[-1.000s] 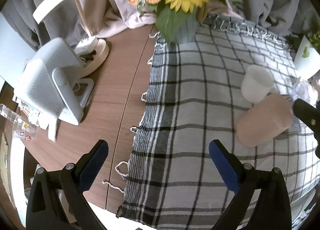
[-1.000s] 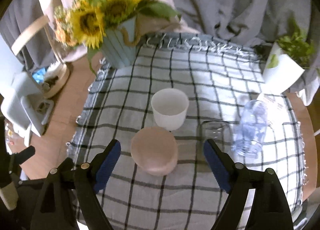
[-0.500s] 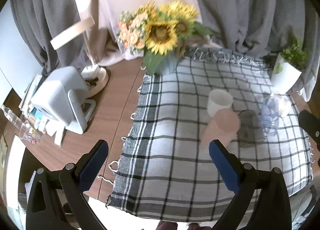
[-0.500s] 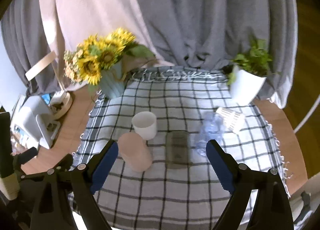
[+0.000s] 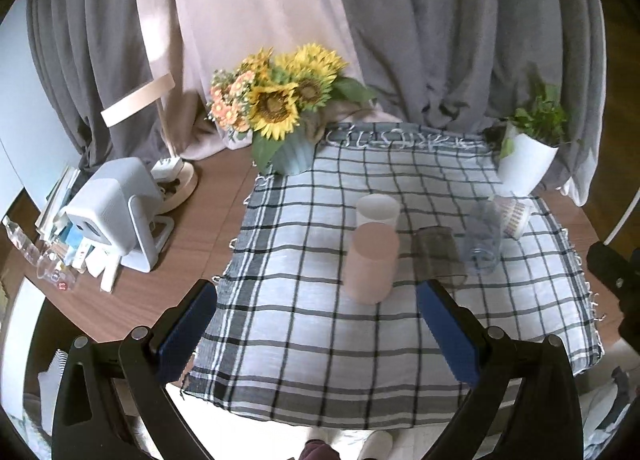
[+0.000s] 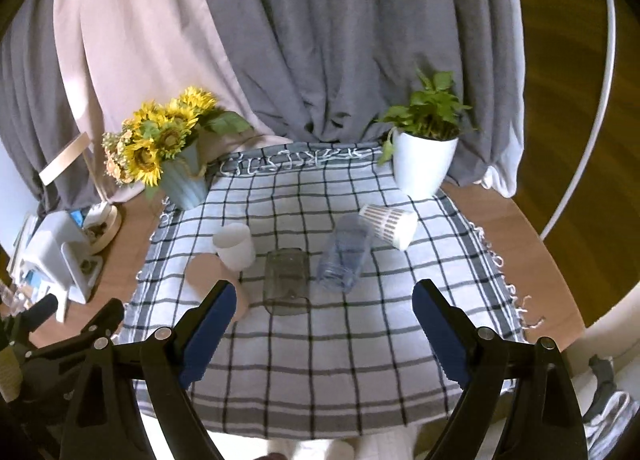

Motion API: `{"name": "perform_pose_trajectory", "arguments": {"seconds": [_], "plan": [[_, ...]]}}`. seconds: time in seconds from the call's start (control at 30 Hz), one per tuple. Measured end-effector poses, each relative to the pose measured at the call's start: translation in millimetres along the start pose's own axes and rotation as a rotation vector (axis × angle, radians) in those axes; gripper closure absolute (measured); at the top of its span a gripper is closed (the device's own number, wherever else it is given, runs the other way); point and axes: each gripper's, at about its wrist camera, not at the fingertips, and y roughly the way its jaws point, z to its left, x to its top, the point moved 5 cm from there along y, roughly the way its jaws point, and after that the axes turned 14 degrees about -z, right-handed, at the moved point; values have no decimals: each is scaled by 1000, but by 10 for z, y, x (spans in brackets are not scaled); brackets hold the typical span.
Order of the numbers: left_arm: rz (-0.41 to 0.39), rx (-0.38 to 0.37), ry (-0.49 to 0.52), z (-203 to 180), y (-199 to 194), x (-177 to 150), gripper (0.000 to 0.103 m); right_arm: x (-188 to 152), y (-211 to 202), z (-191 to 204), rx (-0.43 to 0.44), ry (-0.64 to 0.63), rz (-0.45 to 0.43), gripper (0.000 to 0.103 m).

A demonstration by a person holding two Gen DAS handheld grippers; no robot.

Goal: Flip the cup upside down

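Several cups stand or lie on a checked cloth (image 5: pixel 304 324) (image 6: pixel 320 340). A pink cup (image 5: pixel 370 262) (image 6: pixel 208 274) stands upside down at the centre left. A white cup (image 5: pixel 377 209) (image 6: pixel 235 246) stands mouth up just behind it. A dark clear glass (image 5: pixel 438 256) (image 6: pixel 287 282) stands upside down beside them. A clear blue cup (image 5: pixel 482 238) (image 6: pixel 346 252) and a white striped cup (image 5: pixel 514 213) (image 6: pixel 390 223) lie on their sides. My left gripper (image 5: pixel 316 324) and right gripper (image 6: pixel 320 320) are open, empty, and held back above the cloth's near edge.
A sunflower vase (image 5: pixel 286 131) (image 6: pixel 178 163) stands at the cloth's back left, a white potted plant (image 5: pixel 528 157) (image 6: pixel 424 163) at the back right. A white fan (image 5: pixel 114 211) and a lamp base (image 5: pixel 176 183) sit on the wooden table (image 5: pixel 212 219) at left.
Both grippers have pulled back and up from the cups, so the whole table shows. The pink cup stays upside down on the cloth. Both stayed open.
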Motion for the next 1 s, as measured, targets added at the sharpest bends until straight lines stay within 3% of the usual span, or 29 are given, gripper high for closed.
{"name": "perform_pose_trajectory", "arguments": {"seconds": [0.3,1.0], "plan": [[-26,-13,-1,-183,-210,-21,0,-77,-187,-217,8,13,-13,13],[-34,-10,-14,-296,-348,-32,0,-111,-314,-285,26,7,-13,13]]}}
